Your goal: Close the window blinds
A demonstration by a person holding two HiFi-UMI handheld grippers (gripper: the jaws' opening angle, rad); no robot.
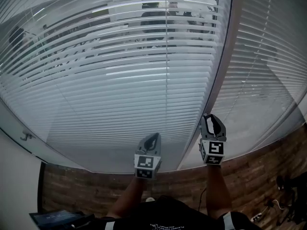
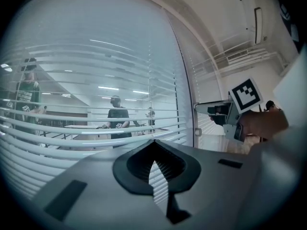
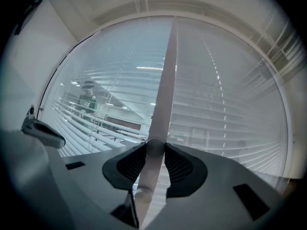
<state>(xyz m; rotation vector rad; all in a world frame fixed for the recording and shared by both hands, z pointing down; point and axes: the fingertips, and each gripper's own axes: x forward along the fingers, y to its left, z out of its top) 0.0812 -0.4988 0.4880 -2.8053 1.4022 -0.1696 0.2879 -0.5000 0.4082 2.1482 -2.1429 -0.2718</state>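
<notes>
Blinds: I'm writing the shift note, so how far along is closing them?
Done: the right gripper grips the tilt wand. In hand: that wand, probably for twisting. Left: the slats stand open, people visible between them. The left gripper is shut, empty.

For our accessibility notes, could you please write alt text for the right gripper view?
The right claw is closed on a pale tilt wand, which runs upward between its jaws. Behind it hang white horizontal blinds, slats partly open.
</notes>
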